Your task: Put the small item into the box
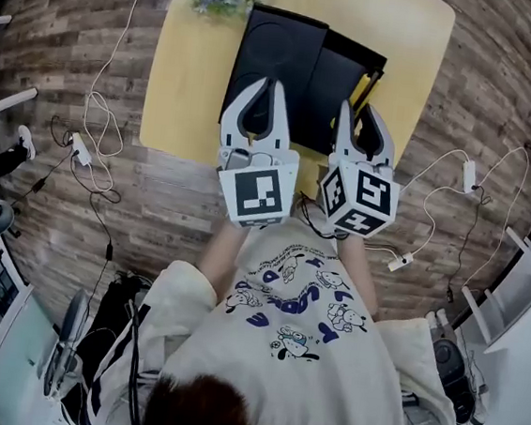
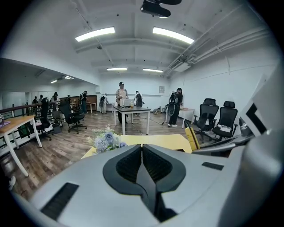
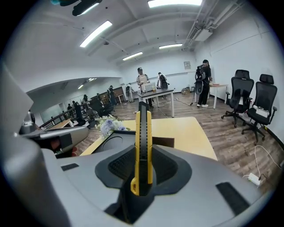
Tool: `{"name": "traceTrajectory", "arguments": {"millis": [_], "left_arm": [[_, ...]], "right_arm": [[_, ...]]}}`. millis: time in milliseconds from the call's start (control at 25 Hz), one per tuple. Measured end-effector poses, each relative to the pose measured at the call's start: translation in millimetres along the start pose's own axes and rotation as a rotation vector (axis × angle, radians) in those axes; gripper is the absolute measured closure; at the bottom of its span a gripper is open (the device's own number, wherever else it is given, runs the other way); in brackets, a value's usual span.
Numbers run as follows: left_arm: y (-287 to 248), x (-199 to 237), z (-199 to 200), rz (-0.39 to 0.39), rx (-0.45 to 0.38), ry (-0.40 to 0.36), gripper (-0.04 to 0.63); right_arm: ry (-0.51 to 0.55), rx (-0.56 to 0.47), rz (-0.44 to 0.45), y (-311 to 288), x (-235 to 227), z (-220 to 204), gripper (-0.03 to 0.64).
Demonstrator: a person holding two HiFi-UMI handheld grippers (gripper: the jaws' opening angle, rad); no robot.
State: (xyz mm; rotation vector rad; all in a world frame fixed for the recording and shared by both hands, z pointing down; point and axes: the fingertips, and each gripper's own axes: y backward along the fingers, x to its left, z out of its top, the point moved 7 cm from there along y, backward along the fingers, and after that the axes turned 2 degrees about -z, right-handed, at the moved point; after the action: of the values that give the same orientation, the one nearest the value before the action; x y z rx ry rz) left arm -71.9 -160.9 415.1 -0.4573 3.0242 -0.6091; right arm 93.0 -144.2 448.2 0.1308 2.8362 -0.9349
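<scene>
Clamping yellow knife (image 3: pixel 143 128) in right tongs (image 3: pixel 143 153), black box (image 1: pixel 274 55) partly hidden

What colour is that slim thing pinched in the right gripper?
Yellow with a black strip down its middle: the slim plastic tool, clearest in the right gripper view.

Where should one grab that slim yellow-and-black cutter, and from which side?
Grip the cutter across its flat yellow sides, coming from one end along its length. It is long and thin, so those broad faces give most hold; the right gripper holds it that way.
</scene>
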Motion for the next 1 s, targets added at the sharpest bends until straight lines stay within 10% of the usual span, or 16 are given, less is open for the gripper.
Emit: {"name": "traceTrajectory", "arguments": {"millis": [1000], "left_arm": [[-28,12,-40,-0.06,0.128,0.054,0.574]], "right_arm": [[0.004,0.416,-0.065,-61,10,-51,0.488]]}}
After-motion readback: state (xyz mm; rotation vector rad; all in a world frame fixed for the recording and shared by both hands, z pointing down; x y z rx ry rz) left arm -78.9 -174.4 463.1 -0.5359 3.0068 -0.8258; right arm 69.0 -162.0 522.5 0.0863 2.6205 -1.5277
